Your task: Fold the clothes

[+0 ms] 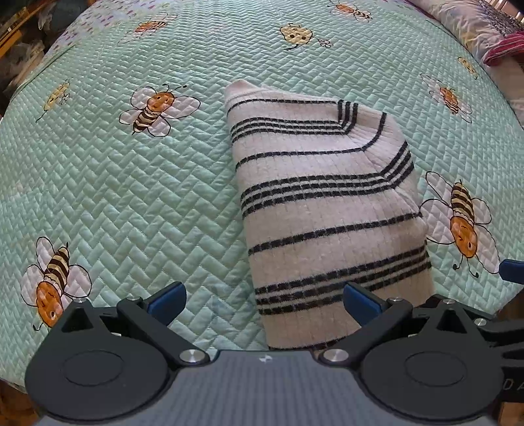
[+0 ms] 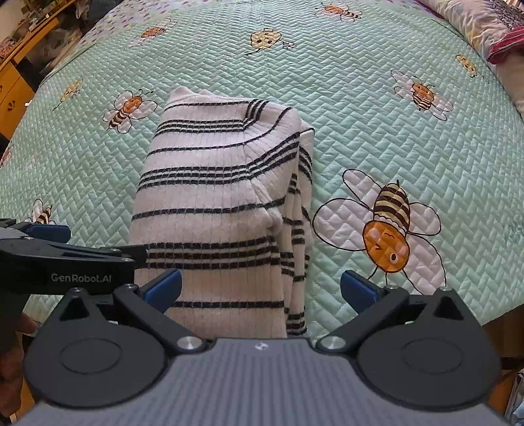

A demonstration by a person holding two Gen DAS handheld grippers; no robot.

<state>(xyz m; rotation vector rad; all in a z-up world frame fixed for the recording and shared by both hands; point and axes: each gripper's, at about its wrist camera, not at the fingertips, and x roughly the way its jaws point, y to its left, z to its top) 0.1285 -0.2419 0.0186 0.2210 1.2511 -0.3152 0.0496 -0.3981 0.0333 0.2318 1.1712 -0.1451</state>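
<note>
Your striped sweater [image 1: 327,209] runs out of sight at its near end, where each tool's grey body covers the hem, so you cannot see how the bottom edge lies. At the far right, the pillows [image 1: 458,19] and a dark red striped cloth [image 1: 506,46] are cut off by the frame, and the wooden furniture [image 2: 16,75] at the far left is too blurred and bent by the lens to make out in detail. You have one garment here, white with thin dark stripes, folded into a long narrow bundle on the mint quilted bedspread [image 1: 131,196], with a doubled edge showing along its right side in the right wrist view. The bedspread carries printed bees; two large orange-faced ones sit nearest you, one on each side of the sweater. You hold two tools. Your left gripper [image 1: 263,300] hovers low over the near end of the sweater with its blue pads spread wide, one over bare quilt and one over the knit, clamping nothing. Your right gripper [image 2: 260,290] is likewise spread apart and empty, its left pad over the sweater and its right pad over the quilt beside the big bee [image 2: 386,229]. The two tools sit side by side, level, pointing up the bed.
</note>
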